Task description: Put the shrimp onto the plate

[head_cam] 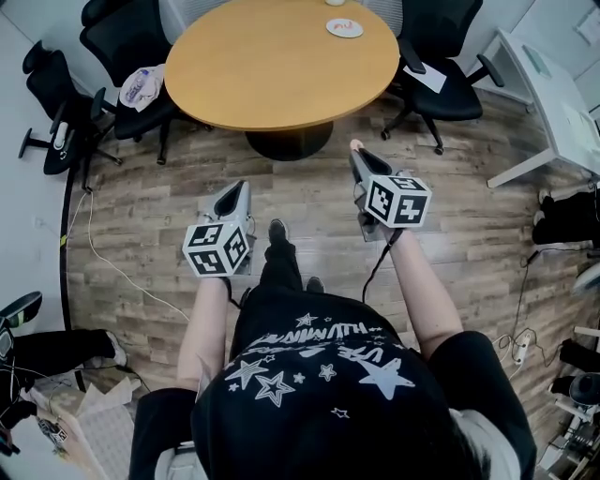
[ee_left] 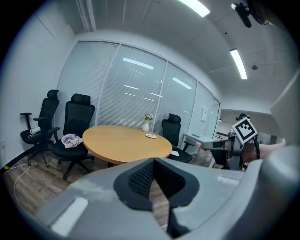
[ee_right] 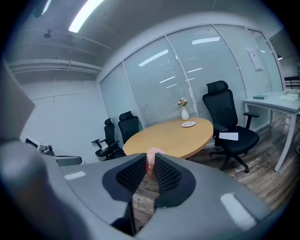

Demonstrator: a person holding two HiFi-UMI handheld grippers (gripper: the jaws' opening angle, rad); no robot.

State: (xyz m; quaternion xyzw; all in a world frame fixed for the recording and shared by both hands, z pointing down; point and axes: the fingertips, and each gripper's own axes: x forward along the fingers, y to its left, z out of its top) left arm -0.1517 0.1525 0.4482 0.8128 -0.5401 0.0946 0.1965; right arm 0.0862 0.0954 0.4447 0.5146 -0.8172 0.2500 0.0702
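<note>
Head view: the person stands on a wooden floor (head_cam: 169,234), a gripper in each hand. The left gripper (head_cam: 238,187) points to 12 o'clock. The right gripper (head_cam: 357,153) does too, with a pink shrimp (head_cam: 355,144) at its tip. The round bench (head_cam: 281,61) lies ahead, well apart from both; the plate (head_cam: 344,27) sits near its far edge at 1 o'clock.

Left gripper view: the jaws are clenched together, nothing between them. The plate lies beside a small vase (ee_left: 146,125) on the bench.

Right gripper view: the jaws are clamped on the shrimp, held in the air well short of the plate.
</note>
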